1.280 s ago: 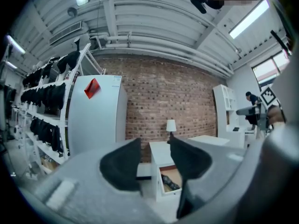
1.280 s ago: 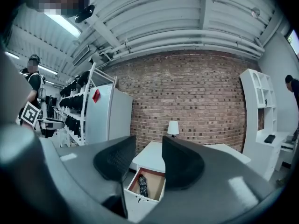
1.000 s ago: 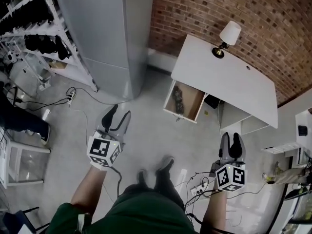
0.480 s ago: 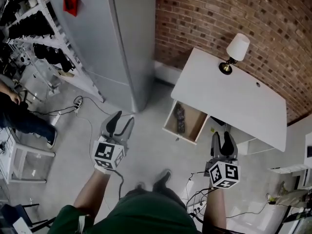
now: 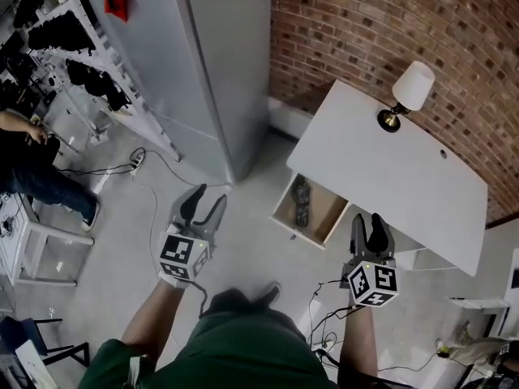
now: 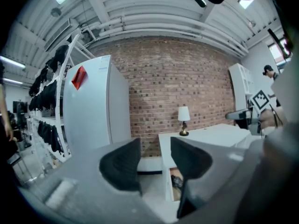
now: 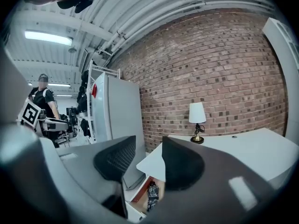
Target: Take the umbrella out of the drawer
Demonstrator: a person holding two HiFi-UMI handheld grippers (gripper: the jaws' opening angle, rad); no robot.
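Observation:
A dark folded umbrella (image 5: pixel 302 200) lies in the open wooden drawer (image 5: pixel 323 217) pulled out from under the white desk (image 5: pixel 389 185). My left gripper (image 5: pixel 203 206) hovers over the floor to the left of the drawer, open and empty. To the drawer's right, by the desk's front edge, my right gripper (image 5: pixel 369 226) is open and empty too. In the left gripper view, the left gripper (image 6: pixel 154 164) faces the desk, and the umbrella (image 6: pixel 176 182) shows low between its jaws. In the right gripper view, the umbrella (image 7: pixel 152 195) lies below the right gripper (image 7: pixel 148 164).
A tall grey cabinet (image 5: pixel 186 63) stands left of the desk against the brick wall (image 5: pixel 389 23). A white-shaded lamp (image 5: pixel 409 91) sits on the desk's far corner. Racks of dark items (image 5: pixel 73 47) and a person (image 5: pixel 32 168) are at the left. Cables (image 5: pixel 138 168) trail on the floor.
Both grippers have moved forward toward the desk and drawer, which now lie closer. Their jaws stay apart as before.

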